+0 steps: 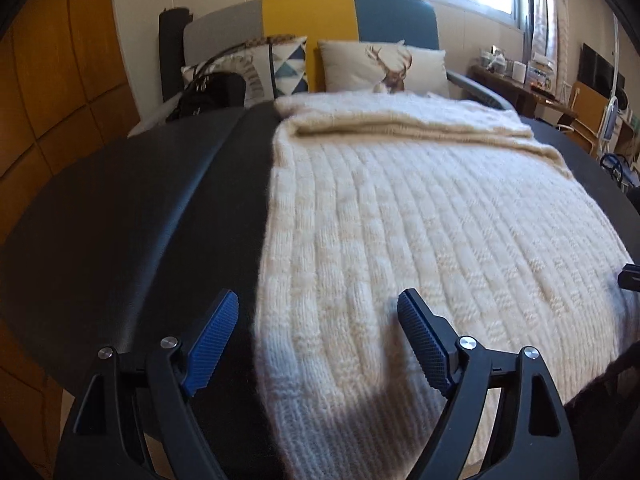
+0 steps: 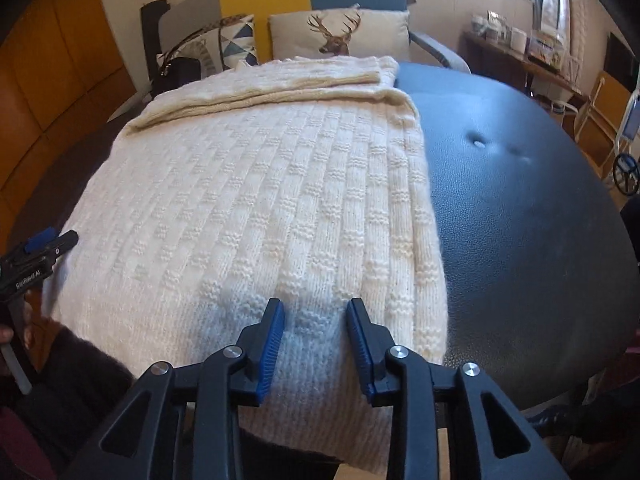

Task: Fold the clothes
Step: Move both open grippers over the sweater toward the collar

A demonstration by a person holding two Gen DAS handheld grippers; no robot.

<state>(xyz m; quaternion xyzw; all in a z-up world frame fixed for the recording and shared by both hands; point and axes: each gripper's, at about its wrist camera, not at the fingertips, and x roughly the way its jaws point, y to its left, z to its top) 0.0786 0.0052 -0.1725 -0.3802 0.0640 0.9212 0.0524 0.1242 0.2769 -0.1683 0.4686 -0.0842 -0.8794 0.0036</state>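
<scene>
A cream ribbed knit sweater (image 1: 420,220) lies flat on a black padded table (image 1: 132,208), its sleeves folded across the far end. My left gripper (image 1: 318,308) hovers open over the sweater's near left edge, nothing between its blue pads. In the right wrist view the same sweater (image 2: 260,200) fills the left half of the table (image 2: 520,220). My right gripper (image 2: 316,312) is open just above the sweater's near hem, close to its right edge. The left gripper (image 2: 38,252) shows at the far left of that view, beside the hem.
Behind the table stands a grey, yellow and blue sofa (image 1: 308,12) with a deer cushion (image 2: 340,32), a patterned cushion and a black bag (image 1: 208,94). A cluttered wooden desk (image 1: 520,80) sits at the back right under a window. Orange panelled wall on the left.
</scene>
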